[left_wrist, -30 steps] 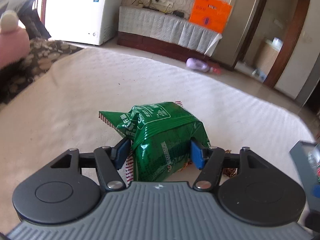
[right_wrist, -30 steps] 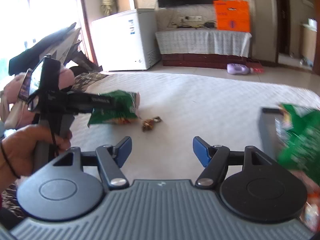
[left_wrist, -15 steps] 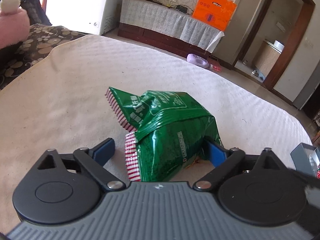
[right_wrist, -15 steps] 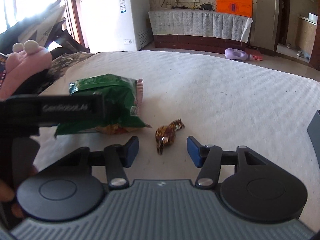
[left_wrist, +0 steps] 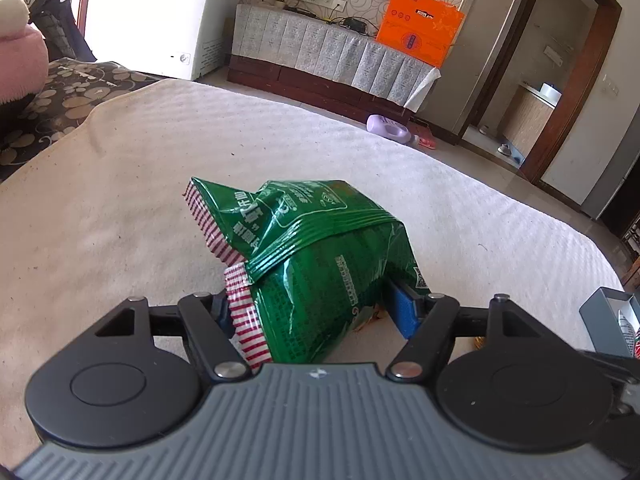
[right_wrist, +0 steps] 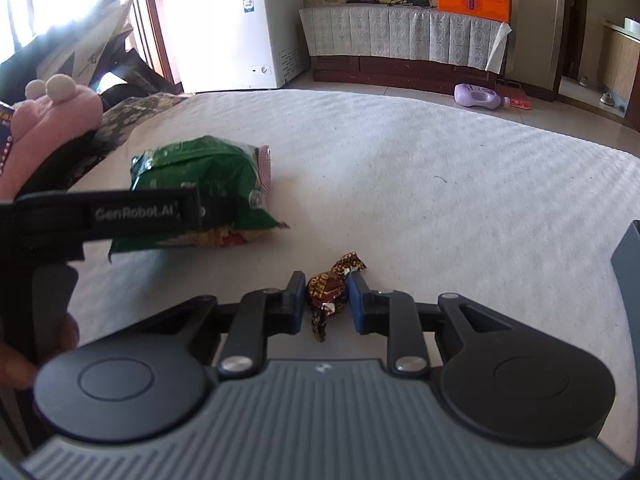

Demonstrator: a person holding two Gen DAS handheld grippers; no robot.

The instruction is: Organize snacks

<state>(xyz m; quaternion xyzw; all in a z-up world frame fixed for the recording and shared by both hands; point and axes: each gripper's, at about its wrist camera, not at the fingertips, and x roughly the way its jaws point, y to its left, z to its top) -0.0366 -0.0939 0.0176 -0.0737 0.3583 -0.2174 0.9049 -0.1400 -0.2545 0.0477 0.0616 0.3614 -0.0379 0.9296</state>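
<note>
Since a second ago your right gripper has dropped onto the brown-wrapped candy, jaws closing from wide to nearly pinched. Candy sits between the blue pads, touching or about to; jaws closing, wrapper tail sticking out below. Your left gripper opened wide and is closing again round the green snack bag. Bag sits between the jaws, right pad against its side, left pad mostly hidden behind the striped seam, so can't confirm a firm grip.

Step in hand looks like picking up both snacks off the white bedspread. Candy lies right of the bag, near it. Grey box is further right of the bag, at frame edge. Next: finish both squeezes, lift, likely carry to that box. Thin bag may slip, so grip deeper.
</note>
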